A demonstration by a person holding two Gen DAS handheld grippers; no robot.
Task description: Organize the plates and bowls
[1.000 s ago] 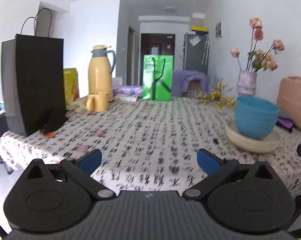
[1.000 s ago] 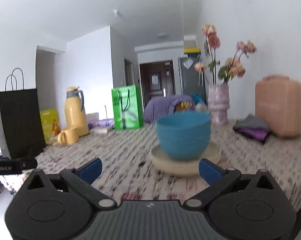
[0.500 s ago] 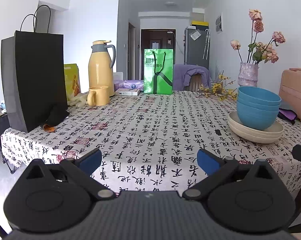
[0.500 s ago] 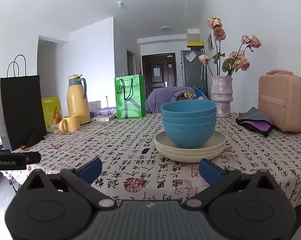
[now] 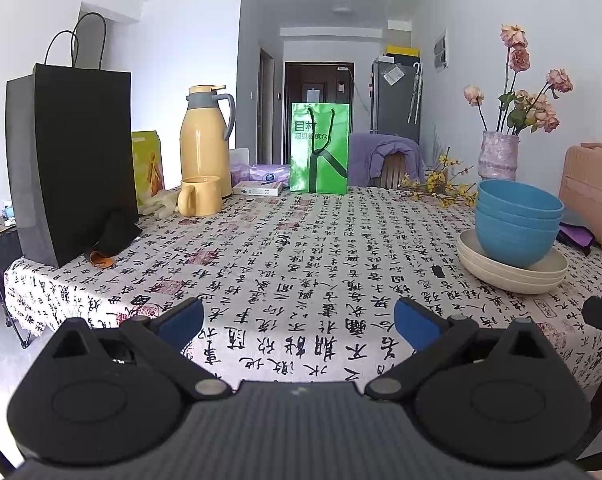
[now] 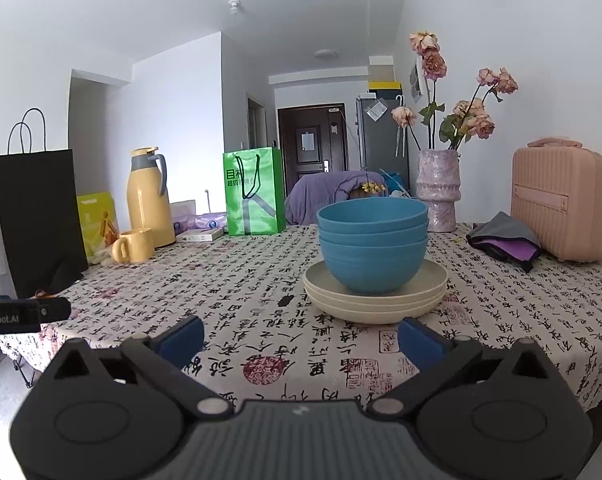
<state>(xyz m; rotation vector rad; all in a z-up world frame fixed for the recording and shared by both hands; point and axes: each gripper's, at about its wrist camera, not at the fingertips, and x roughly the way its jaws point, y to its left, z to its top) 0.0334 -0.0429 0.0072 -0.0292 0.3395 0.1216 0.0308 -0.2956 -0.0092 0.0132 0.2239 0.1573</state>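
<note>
A stack of three blue bowls (image 6: 372, 248) sits on a stack of three cream plates (image 6: 375, 300) on the patterned tablecloth. In the left wrist view the bowls (image 5: 517, 224) and plates (image 5: 509, 270) are at the right. My right gripper (image 6: 301, 336) is open and empty, just short of the plates at the table's front. My left gripper (image 5: 299, 320) is open and empty over the front edge, well left of the stack. The left gripper's tip shows at the left edge of the right wrist view (image 6: 25, 312).
A black paper bag (image 5: 69, 160), yellow thermos (image 5: 203, 148) and yellow mug (image 5: 199, 196) stand at the left. A green bag (image 5: 320, 148) stands at the far end. A vase of flowers (image 6: 437, 192), a pink case (image 6: 561, 208) and folded cloth (image 6: 505, 240) are at the right.
Both grippers have drawn back and risen slightly from the table and stack, and the views have steadied. The jaws stay open. The bowls and plates have not moved.
</note>
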